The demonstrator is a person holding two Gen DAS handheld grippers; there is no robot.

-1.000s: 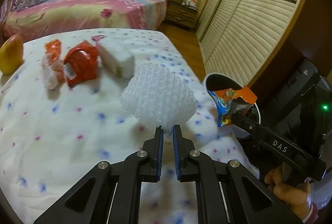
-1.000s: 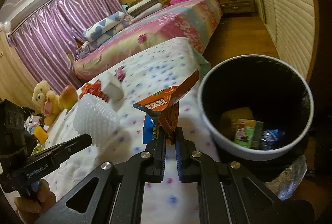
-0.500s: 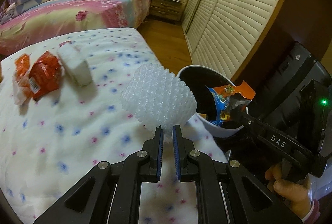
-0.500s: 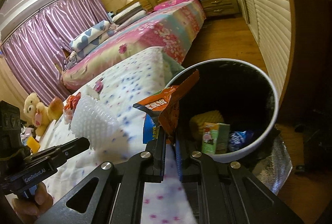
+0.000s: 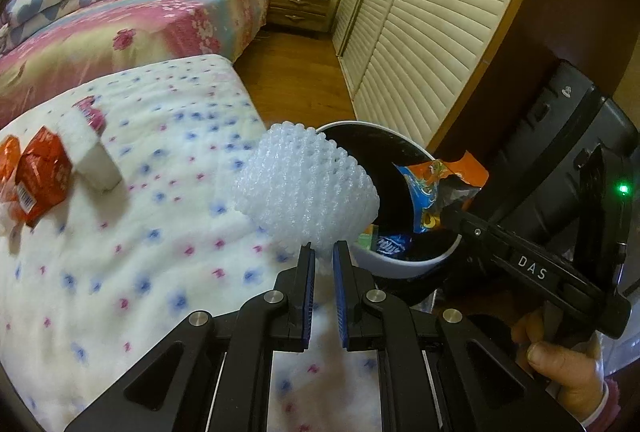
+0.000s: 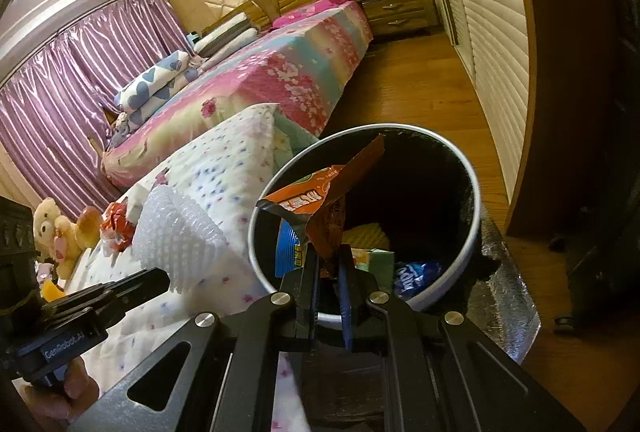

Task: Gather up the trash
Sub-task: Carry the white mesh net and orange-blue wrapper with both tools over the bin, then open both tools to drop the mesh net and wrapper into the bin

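Left hand-held gripper (image 5: pixel 321 247): pinching white foam net (image 5: pixel 306 190), held above the spotted bed (image 5: pixel 120 252) beside the bin rim. Right hand-held gripper (image 6: pixel 329 255): pinching orange snack wrapper (image 6: pixel 320 200) over the open trash bin (image 6: pixel 472 192), which holds other wrappers.

A soft white blanket (image 5: pixel 120 240) with little blue and pink dots covers the desk. On it lie a red wrapper (image 5: pixel 42 178) and a white block (image 5: pixel 86 148), side by side and touching. The bin (image 6: pixel 460 272) stands on the wood floor (image 6: pixel 424 92), right beside the blanket's edge. A big bed (image 5: pixel 132 28) stands farther back.
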